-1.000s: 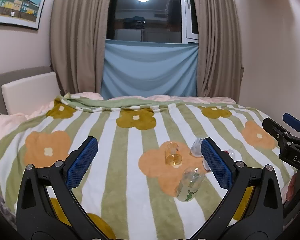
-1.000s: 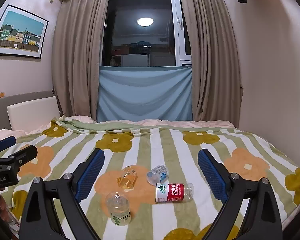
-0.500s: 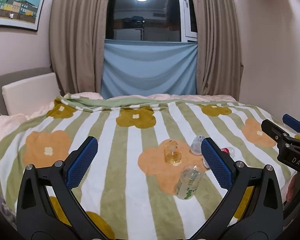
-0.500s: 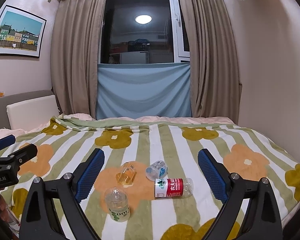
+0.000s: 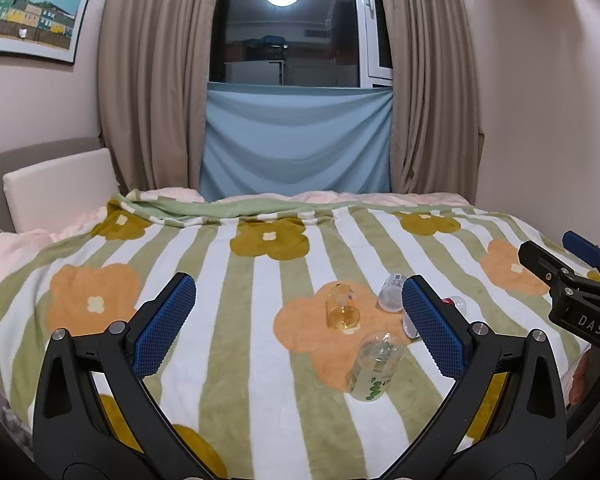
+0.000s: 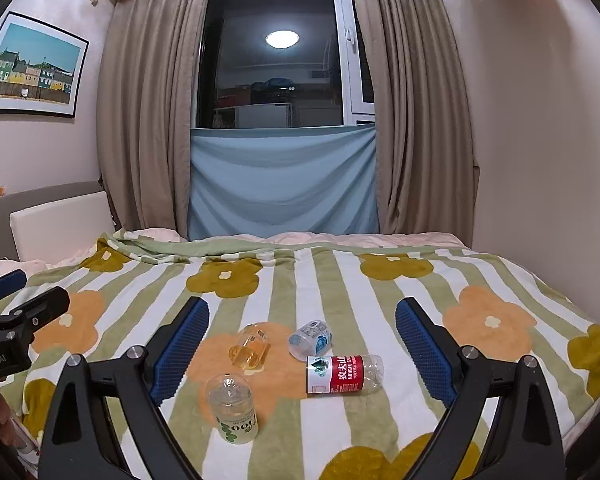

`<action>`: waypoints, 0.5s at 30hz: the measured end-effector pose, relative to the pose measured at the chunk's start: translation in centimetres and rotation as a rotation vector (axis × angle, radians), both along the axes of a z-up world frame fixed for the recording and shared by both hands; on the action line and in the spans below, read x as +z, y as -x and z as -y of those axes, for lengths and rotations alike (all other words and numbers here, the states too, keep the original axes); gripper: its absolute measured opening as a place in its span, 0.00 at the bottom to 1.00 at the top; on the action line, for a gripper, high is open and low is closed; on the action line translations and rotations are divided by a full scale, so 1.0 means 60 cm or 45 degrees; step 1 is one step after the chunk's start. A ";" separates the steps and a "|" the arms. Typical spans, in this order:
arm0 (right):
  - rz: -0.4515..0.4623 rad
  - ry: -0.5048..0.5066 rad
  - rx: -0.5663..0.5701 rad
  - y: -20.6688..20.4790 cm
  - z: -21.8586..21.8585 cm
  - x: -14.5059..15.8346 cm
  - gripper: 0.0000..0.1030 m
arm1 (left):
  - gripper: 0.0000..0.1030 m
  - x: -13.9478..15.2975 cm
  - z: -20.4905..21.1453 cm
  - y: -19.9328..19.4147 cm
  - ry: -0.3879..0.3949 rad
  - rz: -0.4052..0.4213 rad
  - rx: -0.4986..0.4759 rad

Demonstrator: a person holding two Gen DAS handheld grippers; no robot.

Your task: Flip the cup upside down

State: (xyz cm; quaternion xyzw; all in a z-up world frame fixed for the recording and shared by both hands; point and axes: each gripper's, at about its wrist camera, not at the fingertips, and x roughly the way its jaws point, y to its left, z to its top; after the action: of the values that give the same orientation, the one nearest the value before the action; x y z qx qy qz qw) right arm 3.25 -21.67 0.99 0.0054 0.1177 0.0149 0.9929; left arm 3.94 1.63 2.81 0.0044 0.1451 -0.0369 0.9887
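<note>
An amber cup [image 6: 249,349] lies on its side on an orange flower of the striped blanket [image 6: 380,280], near two clear bottles [image 6: 233,408] and a red-labelled one [image 6: 342,373]. The left gripper [image 5: 298,326] and right gripper [image 6: 302,344] hover spread wide, holding nothing.

On the bed [image 6: 500,280], four small things crowded one orange flower of the blanket [image 6: 340,280]. The amber cup [image 6: 250,348] lay on its side with a small clear bottle [image 6: 310,338] just beside it, a red-labelled bottle [image 6: 344,374] lying near both, and a green-printed bottle [image 6: 234,408] standing nearest the cameras. Narrow gaps parted them. Open blanket spread wide to the left, the right and beyond the cluster.
</note>
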 end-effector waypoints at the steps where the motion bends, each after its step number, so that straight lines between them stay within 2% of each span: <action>1: 0.000 0.000 0.001 0.000 0.000 0.000 0.91 | 1.00 0.001 0.001 -0.001 0.001 0.000 -0.003; 15: -0.004 -0.001 -0.007 0.002 0.003 0.003 0.91 | 1.00 0.010 0.003 0.000 -0.019 0.004 -0.015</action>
State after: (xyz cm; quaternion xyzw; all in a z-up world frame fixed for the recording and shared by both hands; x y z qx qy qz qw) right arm 3.14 -21.85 1.19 0.0063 0.1194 0.0123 0.9927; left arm 3.93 1.46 3.42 0.0126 0.1440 -0.0417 0.9886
